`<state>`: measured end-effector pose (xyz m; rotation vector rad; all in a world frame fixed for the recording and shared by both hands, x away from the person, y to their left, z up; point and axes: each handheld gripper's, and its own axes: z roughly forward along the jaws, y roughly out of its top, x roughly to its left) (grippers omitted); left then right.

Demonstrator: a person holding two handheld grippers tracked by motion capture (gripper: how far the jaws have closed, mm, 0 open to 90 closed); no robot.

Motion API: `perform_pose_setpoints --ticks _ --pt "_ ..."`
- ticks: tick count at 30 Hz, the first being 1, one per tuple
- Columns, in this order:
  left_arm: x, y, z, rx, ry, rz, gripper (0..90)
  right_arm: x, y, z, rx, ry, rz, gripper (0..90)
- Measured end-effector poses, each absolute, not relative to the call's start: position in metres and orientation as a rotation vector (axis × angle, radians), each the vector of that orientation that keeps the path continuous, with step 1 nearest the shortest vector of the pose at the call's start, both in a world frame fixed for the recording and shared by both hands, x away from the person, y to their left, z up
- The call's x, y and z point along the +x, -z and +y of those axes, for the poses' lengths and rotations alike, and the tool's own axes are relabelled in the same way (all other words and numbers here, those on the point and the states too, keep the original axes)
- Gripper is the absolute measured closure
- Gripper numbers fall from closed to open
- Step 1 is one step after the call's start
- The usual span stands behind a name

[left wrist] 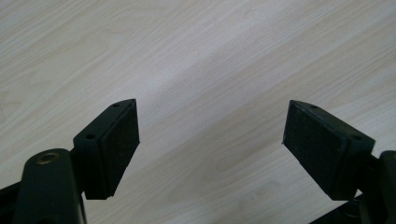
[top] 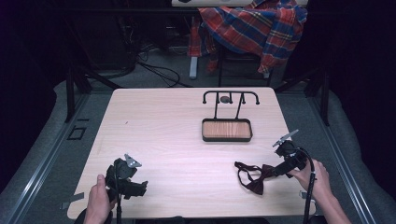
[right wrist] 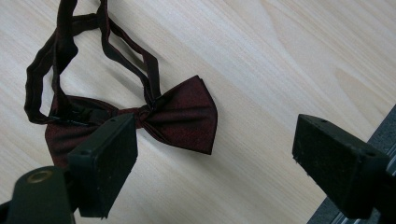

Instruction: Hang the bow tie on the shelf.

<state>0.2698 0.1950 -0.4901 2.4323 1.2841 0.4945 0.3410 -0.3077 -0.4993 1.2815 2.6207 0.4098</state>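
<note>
High view. A pale wooden worktop (top: 177, 126) carries a dark red bow tie (top: 254, 178) near its front right corner, with the neck strap looped out to the left of the bow. The right tool (top: 275, 171), held in the person's right hand (top: 315, 179), lies low beside the bow's right wing, pointing at it. The left tool (top: 137, 188) rests in the left hand (top: 99, 200) near the front left of the worktop, well apart from the bow tie. Farther back stands a small black stand (top: 227, 117) with a wood-lined tray and a crossbar with upturned hooks. A plaid shirt (top: 254, 25) hangs over a chair beyond the worktop.

Left gripper view. The left tool (left wrist: 210, 135) has its jaws spread wide over bare wood; nothing lies between them.

Right gripper view. The right tool (right wrist: 215, 154) is spread wide and pinches nothing. The bow tie (right wrist: 180, 116) lies flat just ahead, its knot close to the left jaw and its right wing between the lines of the two jaws. The strap (right wrist: 60, 60) coils away at upper left.

Judgement on the step in hand, an approach to pick up the bow tie: the tool should probably advance and drop until both pads straddle the knot or one wing, then close firmly. Thin fabric lying flat may slip under the pads, so a low, slightly scooping entry seems wise. The loose strap may trail and snag when lifted.
</note>
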Motion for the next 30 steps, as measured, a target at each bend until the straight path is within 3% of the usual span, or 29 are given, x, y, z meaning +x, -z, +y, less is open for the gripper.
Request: perform_pose_setpoints --ticks 30 --pt "0.270 0.490 0.195 2.441 -0.489 1.281 18.2 0.350 0.507 -0.274 1.131 -0.389 2.704 14.3"
